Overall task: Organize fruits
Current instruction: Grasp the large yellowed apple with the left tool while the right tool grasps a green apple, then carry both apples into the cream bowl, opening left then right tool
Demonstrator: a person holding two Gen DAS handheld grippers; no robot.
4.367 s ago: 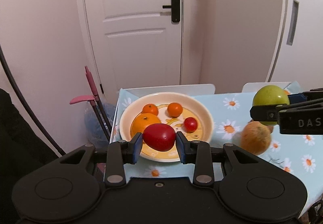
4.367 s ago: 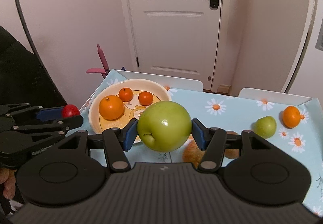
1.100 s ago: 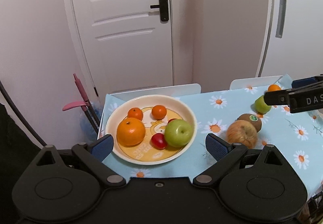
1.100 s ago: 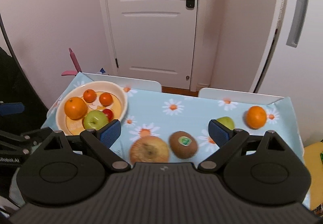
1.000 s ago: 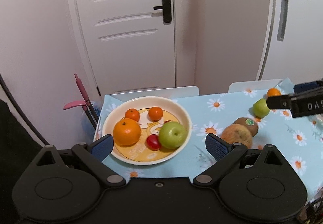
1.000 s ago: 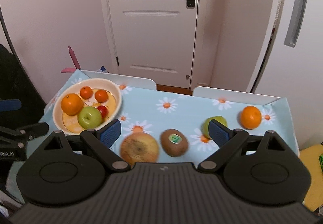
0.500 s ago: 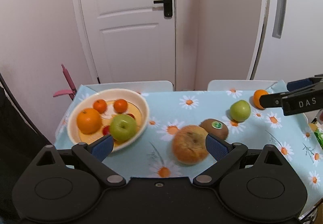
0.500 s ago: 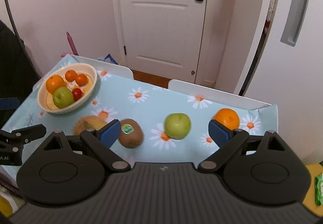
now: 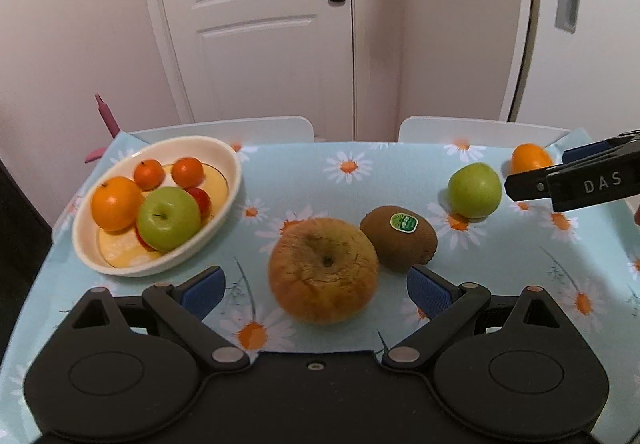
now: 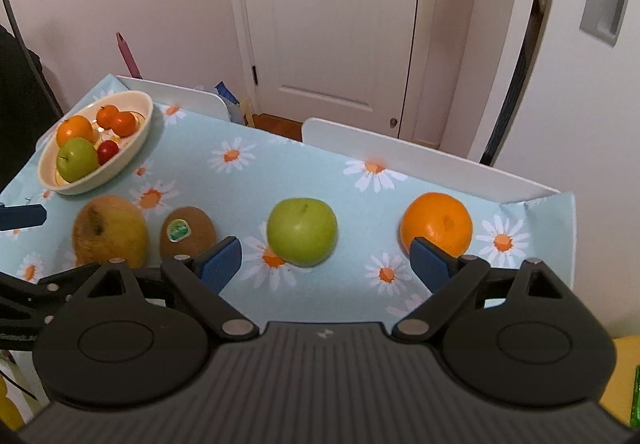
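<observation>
In the left wrist view, the left gripper (image 9: 316,290) is wide open and holds nothing. A yellow-brown apple (image 9: 323,270) lies between its blue fingertips, at the lower centre of the frame, and touches neither of them. Just to the right of it lies a kiwi (image 9: 399,238) with a green sticker, and the two fruits seem to touch. At the left of the frame stands the bowl (image 9: 230,186) on the daisy tablecloth (image 9: 360,180). It holds a green apple (image 9: 168,218), a big orange (image 9: 116,203), two small oranges and something red, partly hidden.

In the right wrist view, the right gripper (image 10: 326,262) is also wide open and empty. A second green apple (image 10: 302,231) lies on the cloth at the centre, just beyond the gap between the fingertips. An orange (image 10: 437,224) lies at the right, just behind the right fingertip. The bowl is at the upper left of this frame, well apart from both.
</observation>
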